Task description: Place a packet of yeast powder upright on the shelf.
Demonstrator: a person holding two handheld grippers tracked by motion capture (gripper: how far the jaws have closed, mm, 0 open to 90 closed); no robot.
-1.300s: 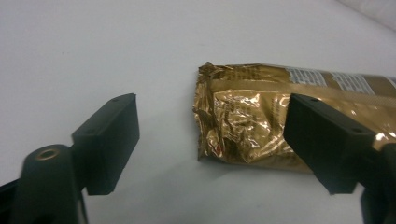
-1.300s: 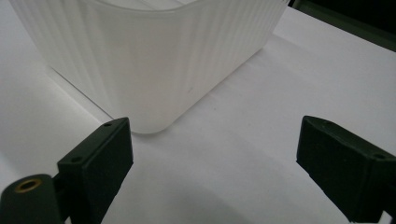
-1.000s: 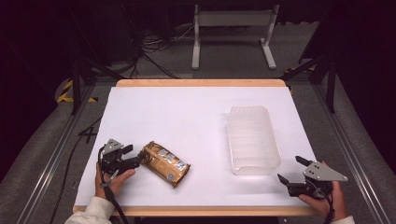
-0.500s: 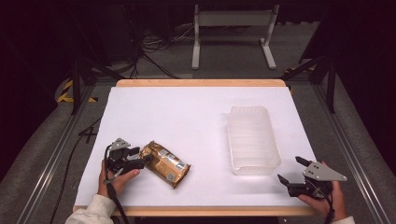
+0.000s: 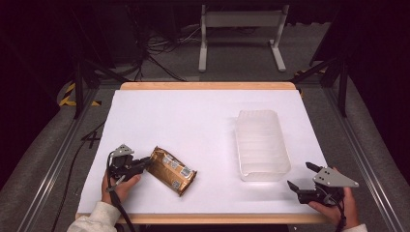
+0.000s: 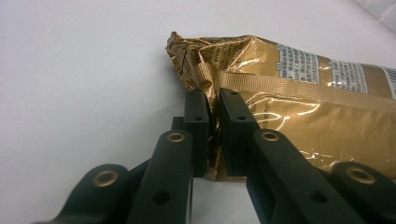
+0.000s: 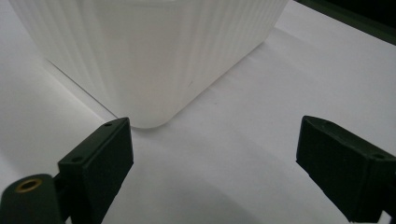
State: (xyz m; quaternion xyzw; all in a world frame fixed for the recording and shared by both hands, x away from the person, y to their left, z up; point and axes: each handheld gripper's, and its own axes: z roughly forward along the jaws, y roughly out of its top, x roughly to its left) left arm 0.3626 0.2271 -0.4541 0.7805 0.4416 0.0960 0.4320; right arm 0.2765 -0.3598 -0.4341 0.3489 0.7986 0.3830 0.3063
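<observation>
White table (image 5: 193, 116): fills the middle of the high view, wooden edge along its far side.

Gold foil packet (image 5: 171, 170): lower left of the high view, lying flat and slanted, printed white labels on its upper face. In the left gripper view it takes up the upper right, with its crimped end seam toward the centre of the frame.

Left gripper (image 5: 140, 165): lower left of the high view, held in a hand (image 5: 117, 186) and touching the packet's left end. In its own view (image 6: 214, 100) the two black jaws are pressed almost together, pinching the packet's crimped edge between them.

Clear ribbed plastic tub (image 5: 261, 143): right of centre in the high view, well apart from the packet. One rounded corner shows at the upper left of the right gripper view (image 7: 154, 51).

Right gripper (image 5: 303, 178): lower right corner of the high view, just beside the tub's near corner. Jaws spread wide (image 7: 215, 154), nothing between them but bare table.
</observation>
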